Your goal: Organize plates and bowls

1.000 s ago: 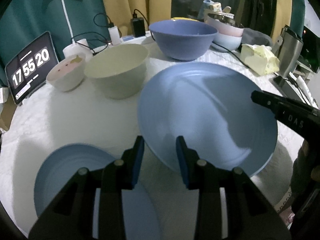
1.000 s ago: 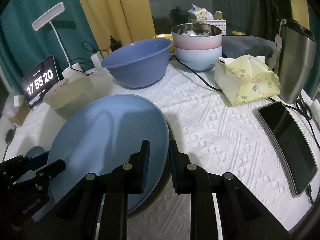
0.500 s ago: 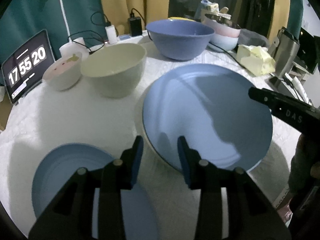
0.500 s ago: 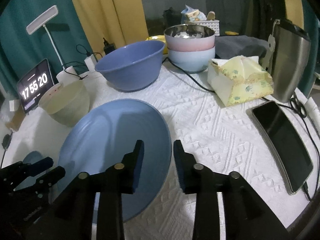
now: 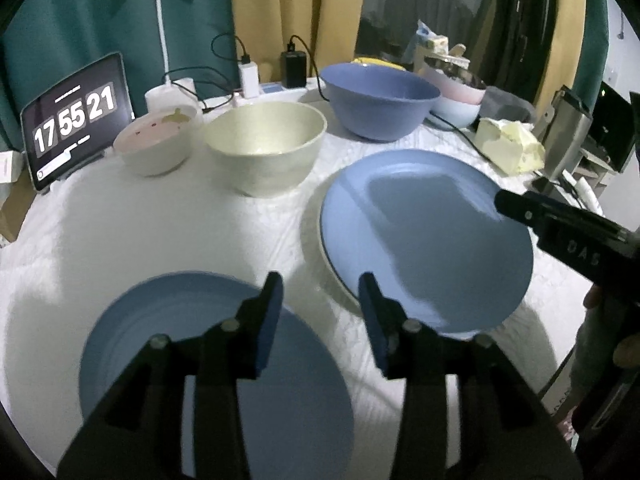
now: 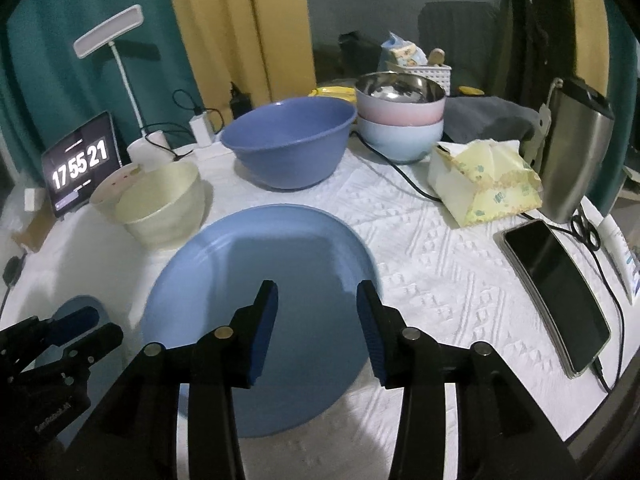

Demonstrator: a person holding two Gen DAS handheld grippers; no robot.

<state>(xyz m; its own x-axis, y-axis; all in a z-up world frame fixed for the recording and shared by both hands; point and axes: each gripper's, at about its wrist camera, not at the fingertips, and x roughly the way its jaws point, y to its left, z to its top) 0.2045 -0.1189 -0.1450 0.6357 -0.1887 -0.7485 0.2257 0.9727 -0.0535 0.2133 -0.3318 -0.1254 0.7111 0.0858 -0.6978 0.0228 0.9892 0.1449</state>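
A large blue plate point(image 5: 424, 240) point(image 6: 260, 312) lies on top of a cream plate whose rim point(image 5: 325, 268) shows at its left edge. A smaller blue plate point(image 5: 208, 360) point(image 6: 66, 306) lies nearer, under my left gripper point(image 5: 319, 292) point(image 6: 60, 332). That gripper's jaws are opening, with nothing between them. My right gripper point(image 6: 316, 292) point(image 5: 560, 228) hovers over the large plate's near rim. Its jaws are also opening and the pads press on nothing. Farther back are a cream bowl point(image 5: 264, 148) point(image 6: 164, 204), a pinkish bowl point(image 5: 158, 144), a dark blue bowl point(image 5: 378, 100) point(image 6: 288, 140) and a stack of bowls point(image 6: 400, 120).
A tablet clock point(image 5: 76, 120) and a lamp base point(image 5: 170, 94) stand at the back left with chargers and cables. On the right are a tissue pack point(image 6: 484, 184), a steel flask point(image 6: 576, 148) and a phone point(image 6: 556, 288) near the table edge.
Both grippers have opened and drawn back and up from the large blue plate's rim. The plate, let go, now lies flat on the cream plate.
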